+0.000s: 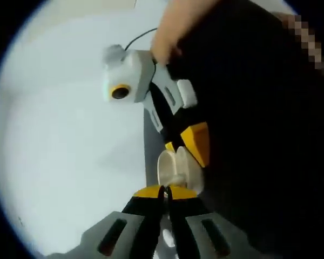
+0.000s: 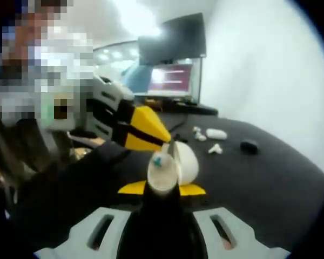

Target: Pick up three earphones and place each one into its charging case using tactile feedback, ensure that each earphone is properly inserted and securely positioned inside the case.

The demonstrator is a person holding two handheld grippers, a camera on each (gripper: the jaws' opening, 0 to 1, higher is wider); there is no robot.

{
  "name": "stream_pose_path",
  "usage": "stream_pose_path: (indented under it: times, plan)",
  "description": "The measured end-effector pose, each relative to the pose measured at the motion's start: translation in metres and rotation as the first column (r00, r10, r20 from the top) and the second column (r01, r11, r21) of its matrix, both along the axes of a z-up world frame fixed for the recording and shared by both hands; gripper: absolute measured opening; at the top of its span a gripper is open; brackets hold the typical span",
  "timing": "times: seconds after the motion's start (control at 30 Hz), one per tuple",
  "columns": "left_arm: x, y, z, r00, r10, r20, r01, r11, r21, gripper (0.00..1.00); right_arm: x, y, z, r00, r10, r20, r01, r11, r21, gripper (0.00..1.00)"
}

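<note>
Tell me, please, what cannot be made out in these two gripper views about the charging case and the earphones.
- Open white charging case, right gripper view: its base is hidden behind the right gripper.
- Left gripper, left gripper view: its tips cover where it meets the case, so whether an earphone is seated is unclear.
- Small white pieces and a dark item on the black table: too small and blurred to identify.

Both views are looking soft and blurred throughout, with fisheye bending growing toward the edges. In the right gripper view, ceiling light is blowing out to white glare at the top, and the monitor [image 2: 170,75] is glowing pink. In the left gripper view, the pale wall is glaring while the right half is sinking into darkness.
</note>
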State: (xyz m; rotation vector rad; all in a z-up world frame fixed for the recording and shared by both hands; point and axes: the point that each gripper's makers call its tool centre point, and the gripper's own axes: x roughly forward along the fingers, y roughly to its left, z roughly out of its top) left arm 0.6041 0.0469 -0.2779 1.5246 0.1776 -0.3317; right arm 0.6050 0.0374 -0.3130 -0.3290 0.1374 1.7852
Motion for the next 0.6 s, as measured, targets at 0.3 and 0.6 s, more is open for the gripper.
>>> stream_pose_path:
  times: [0.3,0.6]
  plan:
    - [-0.003,-0.003,-0.004,0.999,-0.02,-0.05,0.018,0.999,-0.037,0.03,0.002,0.0,0.0,1.0,0.001,-0.001,-0.001,1.0,-0.002,0.21]
    - [-0.013,0.008,0.007,0.978,-0.074,-0.194,0.011,0.951,-0.308,0.12,0.001,0.0,0.0,1.0,0.001,-0.002,-0.001,1.0,-0.002,0.21]
